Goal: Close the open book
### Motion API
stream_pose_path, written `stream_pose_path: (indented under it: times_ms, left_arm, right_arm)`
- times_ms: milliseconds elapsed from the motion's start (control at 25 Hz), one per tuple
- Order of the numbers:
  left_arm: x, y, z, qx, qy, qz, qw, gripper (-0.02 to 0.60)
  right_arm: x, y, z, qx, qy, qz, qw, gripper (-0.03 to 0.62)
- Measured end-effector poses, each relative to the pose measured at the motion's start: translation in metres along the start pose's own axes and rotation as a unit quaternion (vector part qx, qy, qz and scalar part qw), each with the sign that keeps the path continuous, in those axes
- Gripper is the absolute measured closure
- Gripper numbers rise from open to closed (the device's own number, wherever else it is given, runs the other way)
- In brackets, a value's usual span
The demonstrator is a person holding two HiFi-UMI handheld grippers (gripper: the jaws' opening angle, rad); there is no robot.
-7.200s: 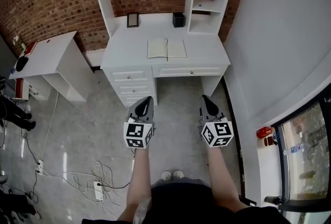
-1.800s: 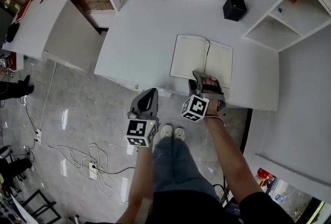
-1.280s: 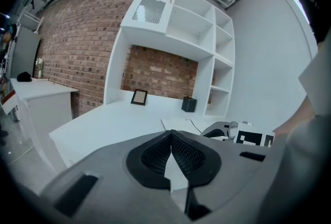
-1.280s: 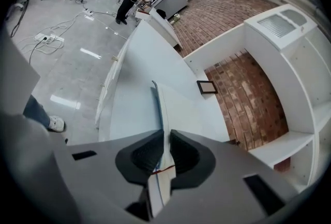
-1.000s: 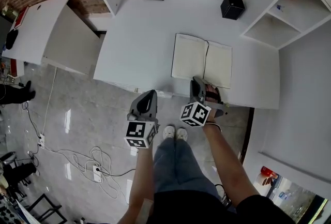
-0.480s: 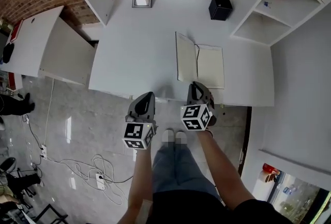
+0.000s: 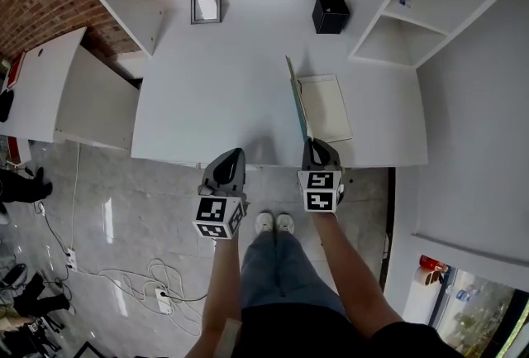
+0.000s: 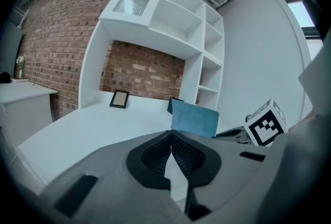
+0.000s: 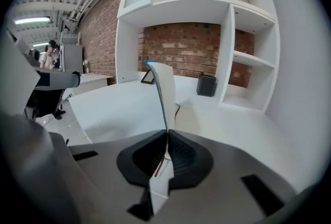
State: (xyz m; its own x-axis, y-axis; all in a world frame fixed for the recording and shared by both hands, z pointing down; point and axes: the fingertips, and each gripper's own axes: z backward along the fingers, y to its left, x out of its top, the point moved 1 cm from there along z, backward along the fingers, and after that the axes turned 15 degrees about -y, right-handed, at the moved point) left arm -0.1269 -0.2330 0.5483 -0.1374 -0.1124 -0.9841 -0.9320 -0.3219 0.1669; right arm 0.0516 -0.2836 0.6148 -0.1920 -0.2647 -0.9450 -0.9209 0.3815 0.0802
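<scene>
The book lies on the white desk near its front right. Its left half with the blue cover stands upright over the spine, while the right page lies flat. My right gripper is at the book's near edge, its jaws closing on the lower edge of the raised cover, which the pads pinch. In the left gripper view the blue cover stands on edge ahead. My left gripper hovers at the desk's front edge, left of the book, shut with nothing in it.
A small picture frame and a black box stand at the desk's back by the brick wall. White shelves rise at the right. A lower side desk is at the left. Cables lie on the floor.
The book's left half has swung from flat to upright in my right gripper, which rolled with it. Both grippers drifted slightly along the desk's front edge.
</scene>
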Motion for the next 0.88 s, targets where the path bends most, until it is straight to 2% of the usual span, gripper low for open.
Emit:
stream_pose_path:
  times_ms: [480, 880]
  left_arm:
    - [0.0, -0.018, -0.022, -0.028, 0.005, -0.001, 0.9996, 0.574]
    - [0.0, -0.023, -0.028, -0.04, 0.007, -0.003, 0.9992, 0.574]
  right_arm:
    - [-0.002, -0.035, 0.014, -0.027, -0.022, -0.061, 0.998, 0.58]
    - [0.017, -0.066, 0.022, -0.056, -0.059, -0.068, 0.994, 0.562]
